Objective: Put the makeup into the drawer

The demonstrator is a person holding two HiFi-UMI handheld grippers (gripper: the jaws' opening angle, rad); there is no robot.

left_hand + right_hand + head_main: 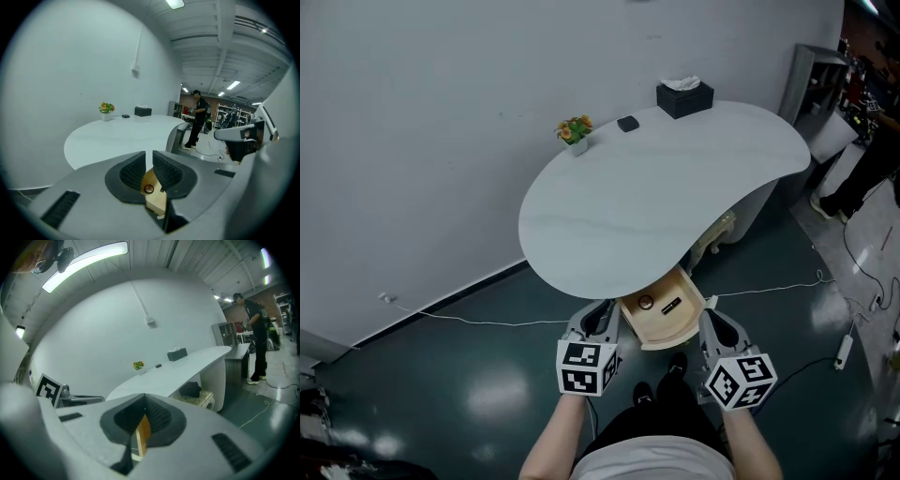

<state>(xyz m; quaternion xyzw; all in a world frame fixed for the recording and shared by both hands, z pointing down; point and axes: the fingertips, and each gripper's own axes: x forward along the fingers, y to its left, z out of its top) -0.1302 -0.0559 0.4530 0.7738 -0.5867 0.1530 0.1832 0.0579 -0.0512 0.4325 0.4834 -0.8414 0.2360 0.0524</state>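
A ceiling strip light (84,261) casts cool light, the floor (499,392) shows glare, and the gripper views are fisheye-warped.

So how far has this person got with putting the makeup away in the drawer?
Well along, it seems. Done: the drawer stands open, with a round item and a dark flat item lying inside. In hand: nothing; the left gripper and right gripper flank the drawer with no makeup between their jaws. Left: perhaps the small black item on the table, then closing the drawer.

The right tool (144,401) has its jaws meeting at the tips, with drawer (143,430) wood showing below. A tissue box (176,354) and flowers (138,365) sit along the counter (187,367)'s far edge.
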